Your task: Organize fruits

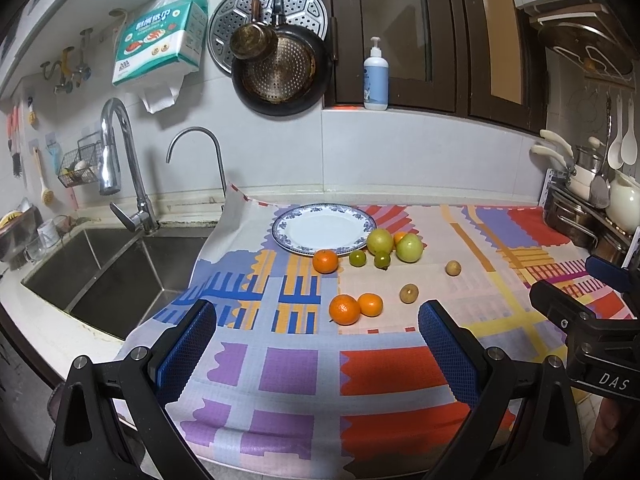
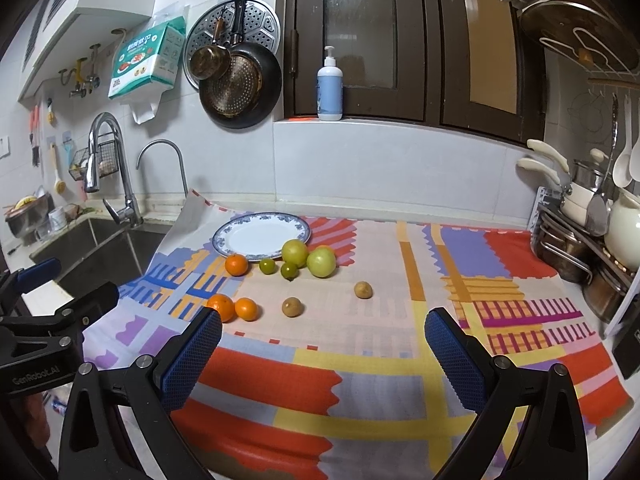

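Note:
A white plate with a blue rim [image 1: 280, 236] [image 2: 224, 240] lies empty at the back of the patterned cloth. By its front edge sit an orange [image 1: 325, 261] [image 2: 236, 265], two small green citrus [image 1: 357, 258] [image 2: 267, 266] and two yellow-green apples [image 1: 409, 247] [image 2: 321, 262]. Nearer lie two oranges side by side [image 1: 344, 309] [image 2: 221, 307] and two small brown fruits [image 1: 409, 293] [image 2: 292, 306]. My left gripper [image 1: 316, 344] and my right gripper [image 2: 323, 354] are both open and empty, above the cloth's near part, short of all the fruit.
A steel sink [image 1: 120, 264] with taps lies to the left of the cloth. Pots and a kettle [image 2: 624, 220] crowd the right end of the counter. A soap bottle [image 2: 330, 88] stands on the window ledge. Pans hang on the wall.

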### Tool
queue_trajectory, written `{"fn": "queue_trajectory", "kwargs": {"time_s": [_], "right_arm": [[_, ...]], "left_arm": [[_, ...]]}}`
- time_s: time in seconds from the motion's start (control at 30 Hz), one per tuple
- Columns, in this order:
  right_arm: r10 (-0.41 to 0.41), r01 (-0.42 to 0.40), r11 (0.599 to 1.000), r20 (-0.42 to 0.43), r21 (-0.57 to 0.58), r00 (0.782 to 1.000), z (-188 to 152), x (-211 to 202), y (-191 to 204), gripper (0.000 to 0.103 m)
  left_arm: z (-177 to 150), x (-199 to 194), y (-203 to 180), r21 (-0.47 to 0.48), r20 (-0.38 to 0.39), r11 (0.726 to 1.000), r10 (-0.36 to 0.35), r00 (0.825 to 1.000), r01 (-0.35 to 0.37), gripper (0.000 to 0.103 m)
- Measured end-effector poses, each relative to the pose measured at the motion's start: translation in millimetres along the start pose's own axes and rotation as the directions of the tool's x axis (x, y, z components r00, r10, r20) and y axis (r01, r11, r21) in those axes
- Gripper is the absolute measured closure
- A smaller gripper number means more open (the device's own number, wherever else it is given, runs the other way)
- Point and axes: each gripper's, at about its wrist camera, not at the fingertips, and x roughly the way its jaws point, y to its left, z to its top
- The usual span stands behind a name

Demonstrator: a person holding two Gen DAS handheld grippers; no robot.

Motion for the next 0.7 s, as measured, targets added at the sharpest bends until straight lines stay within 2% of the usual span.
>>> {"fn": "queue_trajectory", "kwargs": {"time_s": [0.43,0.7], "right_arm": [[-0.018,0.018,1.0,-0.086,0.003,0.996,8,60,19,0.001],[-0.049,0.045,0.998,-0.154,-0.034,0.987,10,109,38,0.001]], "left_arm": [[8,66,23,0.04,-0.076,0.998,-0.036,0.996,0.039,0.0],[8,113,38,0.118,-0.107,0.985,-0.111,0.988,0.123,0.002]]}}
